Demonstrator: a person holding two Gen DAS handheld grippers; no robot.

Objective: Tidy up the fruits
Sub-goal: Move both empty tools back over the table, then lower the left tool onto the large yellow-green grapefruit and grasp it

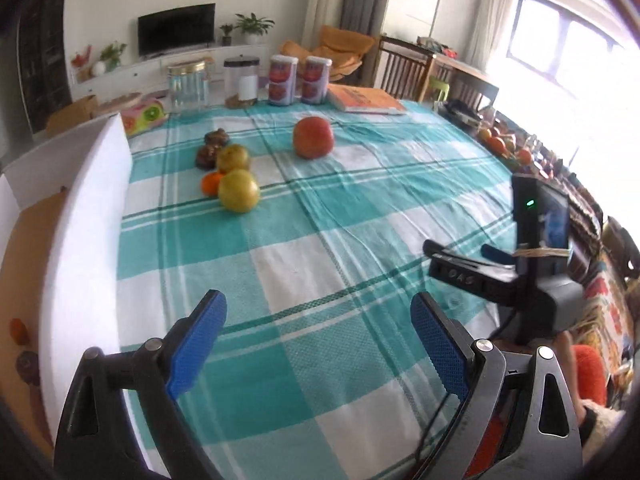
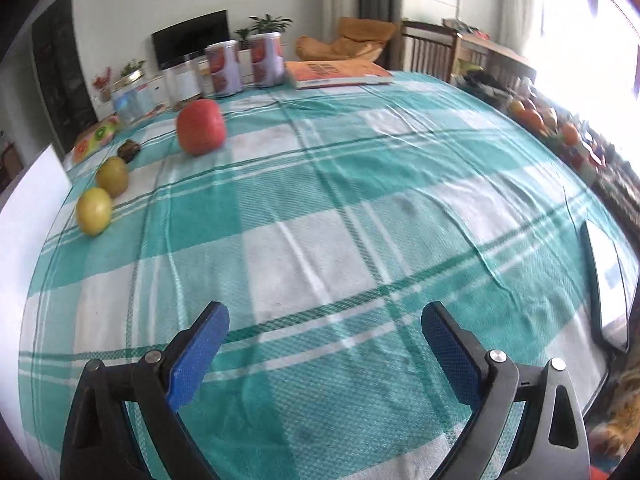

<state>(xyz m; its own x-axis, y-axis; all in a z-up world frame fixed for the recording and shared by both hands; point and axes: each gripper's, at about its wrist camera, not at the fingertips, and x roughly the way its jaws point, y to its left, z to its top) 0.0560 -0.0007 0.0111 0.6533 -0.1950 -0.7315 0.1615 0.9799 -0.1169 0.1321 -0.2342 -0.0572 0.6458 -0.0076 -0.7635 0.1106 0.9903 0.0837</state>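
- Table [image 1: 340, 208] under a teal-and-white checked cloth, wrinkled in places. Risk: round fruit nudged on loose cloth may roll, and a hand-held gripper dragged low could snag a fold and shift everything on it.
- White box [image 1: 92, 216] at the table's left edge, tall wall facing the fruit, brown floor inside with a couple of small dark items barely visible. Likely the sorting bin. Risk: fruit carried low would strike the wall rather than clear it.
- Jars and tins [image 1: 282, 80] plus an orange book [image 1: 366, 100] along the far edge, behind the fruit. Risk: overreaching for the far fruit could knock a tin.
- Red fruit [image 2: 200, 126], largest piece, standing alone nearer the middle. Risk: wide and smooth, so a grip off its centre may squeeze it out sideways.
- Two yellow-green fruits [image 1: 239, 191], a small orange one [image 1: 211, 183] and a dark lumpy item [image 1: 211, 148], clustered and touching, just beside the box wall. Risk: closing on one will probably push its neighbours; the orange one is half hidden behind the front yellow fruit.
- Left hand-held gripper [image 1: 318, 340]: jaws wide, nothing between them, well short of the fruit.
- Right hand-held gripper [image 2: 324, 346]: jaws wide, empty, over bare cloth. Risk: the two sit close together, and both heading left could cross paths.
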